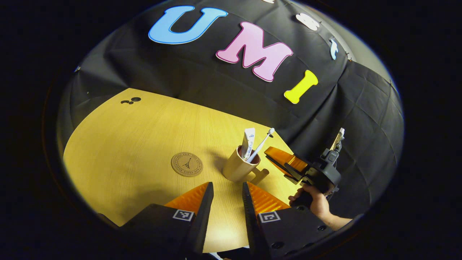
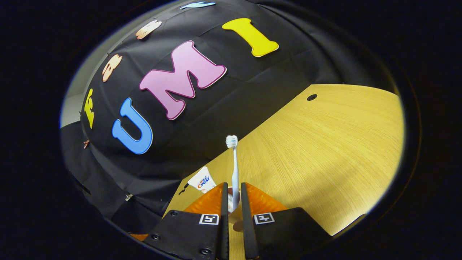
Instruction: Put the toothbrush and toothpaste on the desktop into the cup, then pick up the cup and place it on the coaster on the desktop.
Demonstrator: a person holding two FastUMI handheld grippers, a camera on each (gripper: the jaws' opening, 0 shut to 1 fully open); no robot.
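Both jaws parted; coaster (image 1: pixel 187 164) just beside cup (image 1: pixel 238 168) with toothbrush (image 2: pixel 234 169), toothpaste (image 1: pixel 248 141).

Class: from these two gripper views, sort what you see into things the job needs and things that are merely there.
Belongs to the job:
toothbrush
toothpaste
cup, holding both
coaster, bare
right gripper, beside the cup
left gripper

Merely there:
desktop
dark holes in the desktop
black cloth wall

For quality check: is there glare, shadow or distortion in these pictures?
Left gripper view: bright glare on the wooden tabletop between the fingers; the beige handled cup casts a soft shadow toward the round cork coaster. Right gripper view: fisheye bends the table edge; no blur.
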